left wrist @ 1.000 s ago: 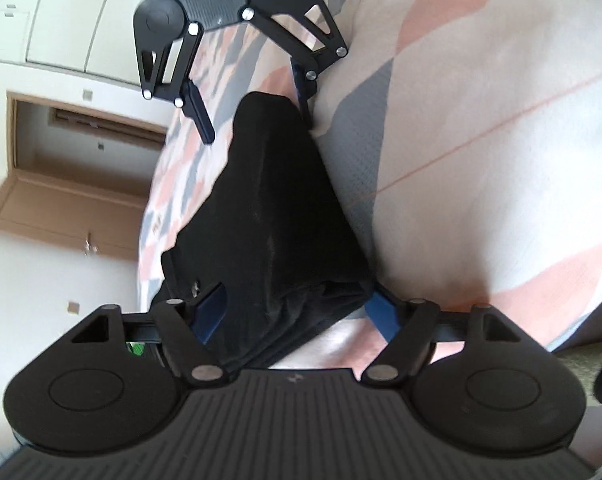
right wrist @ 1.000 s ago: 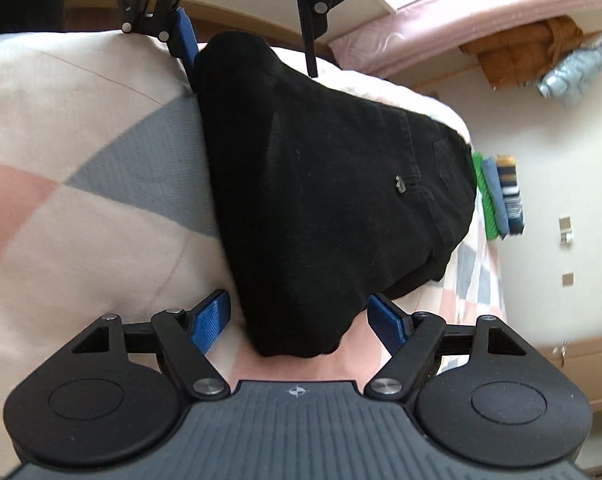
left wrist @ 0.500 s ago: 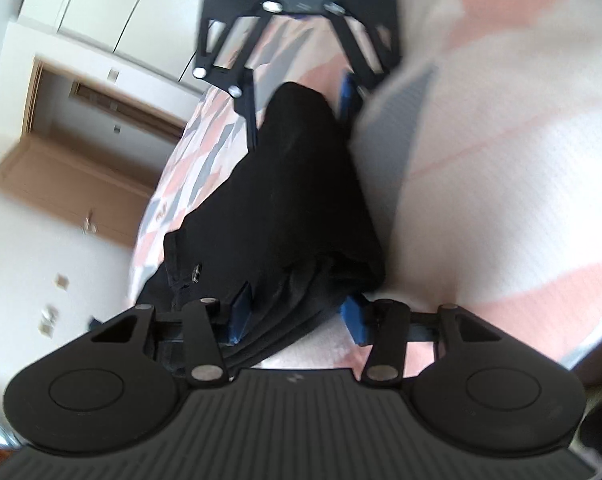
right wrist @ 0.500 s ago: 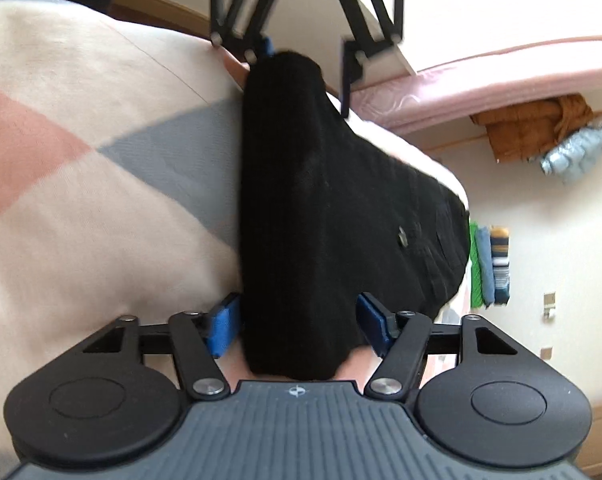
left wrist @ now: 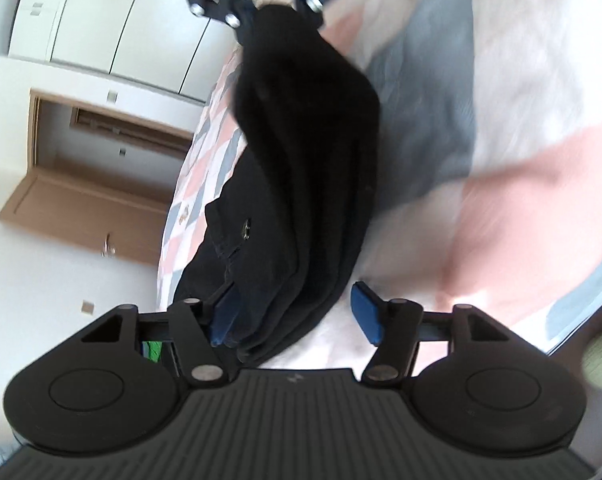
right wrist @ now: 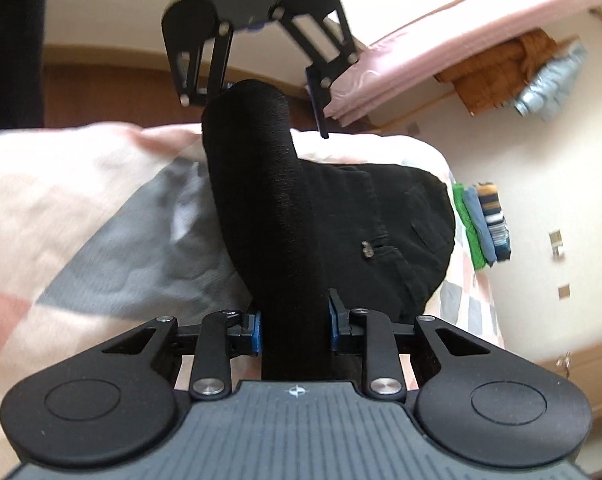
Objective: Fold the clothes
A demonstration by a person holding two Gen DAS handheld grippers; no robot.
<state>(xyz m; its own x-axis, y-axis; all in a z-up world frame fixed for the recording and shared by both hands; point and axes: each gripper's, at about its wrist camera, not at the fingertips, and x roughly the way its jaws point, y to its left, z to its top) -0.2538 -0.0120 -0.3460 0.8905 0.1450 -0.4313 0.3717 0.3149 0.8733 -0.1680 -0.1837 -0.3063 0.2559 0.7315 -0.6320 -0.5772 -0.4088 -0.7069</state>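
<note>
Black trousers (left wrist: 301, 168) lie folded on the patchwork bedspread (left wrist: 501, 120), with a metal button (right wrist: 367, 250) showing. My right gripper (right wrist: 294, 326) is closing, and both blue pads press a raised fold of the trousers (right wrist: 269, 208). My left gripper (left wrist: 295, 316) holds the opposite end between its fingers while the jaws are opening. There the cloth rests against the left pad (left wrist: 225, 312), and the right pad (left wrist: 365, 316) stands apart from it. Each gripper faces the other across the garment: the right gripper (left wrist: 279, 20) in the left wrist view, the left gripper (right wrist: 257, 108) in the right wrist view.
A stack of folded clothes (right wrist: 485, 224) sits on the bed beyond the trousers. White wardrobe doors (left wrist: 101, 20) and a wooden door (left wrist: 81, 208) line one side. A pink bed edge (right wrist: 441, 40) and a heap of brown and pale clothes (right wrist: 521, 68) lie past the other side.
The right gripper has closed from wide open onto the trousers' end and raised it into a ridge. The left gripper narrowed, then widened again. Both grippers shifted along the bed.
</note>
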